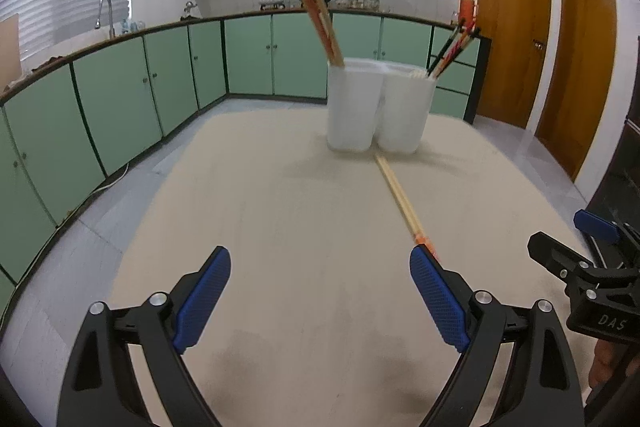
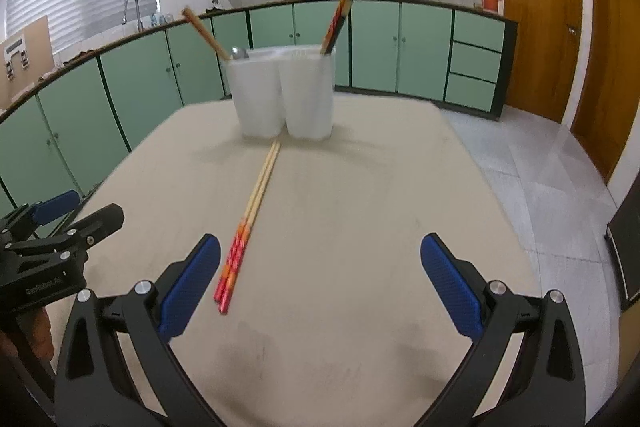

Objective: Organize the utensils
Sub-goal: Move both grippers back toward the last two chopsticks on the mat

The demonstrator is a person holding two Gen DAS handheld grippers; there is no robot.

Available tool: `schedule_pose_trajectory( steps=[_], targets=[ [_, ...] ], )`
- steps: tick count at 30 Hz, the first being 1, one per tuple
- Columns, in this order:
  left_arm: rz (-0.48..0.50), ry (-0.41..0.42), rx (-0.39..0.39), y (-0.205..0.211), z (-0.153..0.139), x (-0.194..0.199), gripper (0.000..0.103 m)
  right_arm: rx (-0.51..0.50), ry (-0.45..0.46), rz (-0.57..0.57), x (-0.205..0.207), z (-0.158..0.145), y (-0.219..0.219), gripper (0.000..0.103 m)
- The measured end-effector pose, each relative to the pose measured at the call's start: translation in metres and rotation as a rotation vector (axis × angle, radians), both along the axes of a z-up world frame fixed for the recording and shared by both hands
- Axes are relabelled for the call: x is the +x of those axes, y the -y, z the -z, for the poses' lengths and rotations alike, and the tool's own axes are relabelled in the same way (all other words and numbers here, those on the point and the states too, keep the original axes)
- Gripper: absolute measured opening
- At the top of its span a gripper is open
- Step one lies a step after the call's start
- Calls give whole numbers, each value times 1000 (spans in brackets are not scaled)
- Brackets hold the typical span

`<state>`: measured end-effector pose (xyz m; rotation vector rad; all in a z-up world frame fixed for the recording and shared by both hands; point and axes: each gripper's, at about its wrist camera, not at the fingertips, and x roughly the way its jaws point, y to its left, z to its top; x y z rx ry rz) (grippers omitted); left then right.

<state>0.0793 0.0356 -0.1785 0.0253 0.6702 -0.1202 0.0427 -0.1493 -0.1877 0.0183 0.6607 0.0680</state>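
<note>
Both grippers hover low over the beige table, jaws spread wide, nothing between them. Left gripper apart and empty; right gripper apart and empty too.

Task thing: 1 loose pair of chopsticks lies flat on the table, the 2 sticks side by side and touching. The red-orange handle end points back toward the tongs, the pale tips reach to the foot of the white holder. In the right wrist view the handle end sits just inside the right gripper's left finger, near it but not touching. In the left wrist view the same pair runs past the tip of the left gripper's right finger, which hides the handle end.

The holder stands ahead of both tongs, well apart from them, 2 lobes showing at the front. 1 light wooden pair leans out of the left side, dark red-black chopsticks lean out of the right side. A spoon bowl peeks above the left rim.

Judgement: sorting looks mostly done, this pair is the leftover. The handle end lies closest to the right gripper, so a pinch there seems likely. Open jaws fit a pre-grasp stance. Risk: 2 thin sticks may split or roll when pinched.
</note>
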Motion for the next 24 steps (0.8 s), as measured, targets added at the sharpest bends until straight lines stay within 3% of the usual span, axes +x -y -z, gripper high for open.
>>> schedule_pose_trajectory(
  steps=[7,9,13,18,24],
  targets=[
    [-21,-31,14,-9,15,-3,89,-14,-7,-24,-10,19,-19,93],
    [-27,-29,12,-12,15,-4,89,-27,-15,-45,-10,23,-27,81],
    [-37,-21,6,-18,12,-3,89,-27,-56,-58,-8,32,-38,73],
    [-49,-21,-14,-25,14,-2,89,-26,-104,-70,-6,44,-45,53],
    [-48,-22,-30,-28,15,-1,89,-45,-141,-107,-4,50,-55,41]
  ],
)
